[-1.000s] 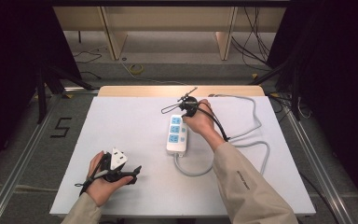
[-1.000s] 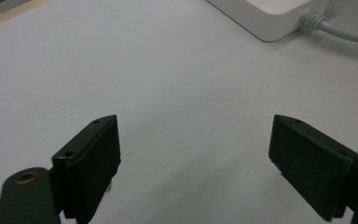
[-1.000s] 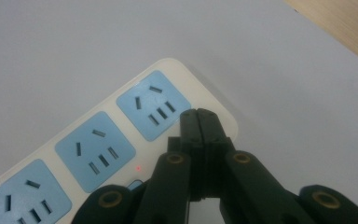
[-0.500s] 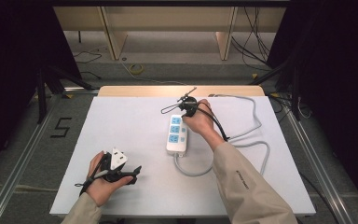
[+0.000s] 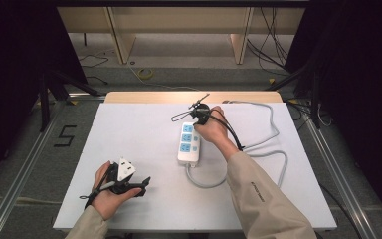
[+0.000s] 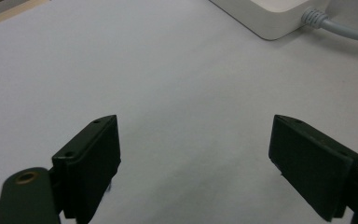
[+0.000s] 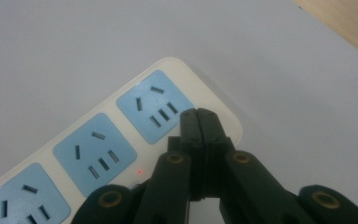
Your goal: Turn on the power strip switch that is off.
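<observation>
Near the surface's [image 5: 144, 119] front-left corner the left tool [image 5: 129, 185] rests with its jaws spread wide, nothing between them, beside a small white adapter [image 5: 125, 170]. The power strip [image 5: 189, 143] lies mid-surface (cable curling right); the right tool [image 7: 198, 122], jaws shut together, touches its far end beside the last blue socket [image 7: 154, 105].

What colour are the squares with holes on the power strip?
Light blue, on a white power strip; the right gripper view shows them best.

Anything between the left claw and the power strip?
Nothing visible. The left claw is open over bare white table, and the power strip lies ahead of it with open surface between. The white plug sits by the left hand, not in that path.
</observation>
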The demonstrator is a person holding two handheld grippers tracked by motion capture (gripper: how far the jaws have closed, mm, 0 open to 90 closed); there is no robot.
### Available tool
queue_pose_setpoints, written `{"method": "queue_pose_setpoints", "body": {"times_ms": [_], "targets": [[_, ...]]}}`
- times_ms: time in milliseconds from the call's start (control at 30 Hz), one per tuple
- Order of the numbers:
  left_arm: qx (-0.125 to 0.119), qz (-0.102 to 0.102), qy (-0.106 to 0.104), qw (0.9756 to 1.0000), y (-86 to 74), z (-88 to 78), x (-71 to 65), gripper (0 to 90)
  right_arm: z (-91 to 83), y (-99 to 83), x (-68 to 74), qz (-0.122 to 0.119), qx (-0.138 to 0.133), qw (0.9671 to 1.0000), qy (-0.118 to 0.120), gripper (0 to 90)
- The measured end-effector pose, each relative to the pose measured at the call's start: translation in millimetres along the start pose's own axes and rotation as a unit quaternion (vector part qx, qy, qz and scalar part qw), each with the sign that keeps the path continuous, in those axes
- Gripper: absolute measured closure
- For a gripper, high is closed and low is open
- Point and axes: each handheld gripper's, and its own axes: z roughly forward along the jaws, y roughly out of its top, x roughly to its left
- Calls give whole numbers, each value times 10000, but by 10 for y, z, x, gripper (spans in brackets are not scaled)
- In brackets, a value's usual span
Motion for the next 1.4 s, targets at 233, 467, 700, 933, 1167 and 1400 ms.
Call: {"method": "queue_pose_setpoints", "body": {"times_ms": [233, 467, 700, 933, 1167, 1400], "targets": [[-10, 3, -3, 10000, 2, 4, -6, 160, 11, 1, 7, 34, 24, 10000, -8, 900], [-4, 25, -13, 10000, 6, 4, -9, 160, 16, 1, 1, 87, 42, 10000, 10, 900], [-2, 10, -8, 10000, 5, 1, -5, 160, 26, -4, 0, 164, 4, 9999, -10, 900], [-9, 0, -7, 10000, 4, 3, -8, 160, 28, -3, 10, 186, 32, 9998, -52, 900], [-1, -4, -12, 10000, 5, 2, -9, 160, 31, -13, 4, 221, 32, 9997, -25, 900], [5, 9, -21, 10000, 2, 8, -8, 161, 34, -11, 23, 127, 5, 9999, -95, 900]]}}
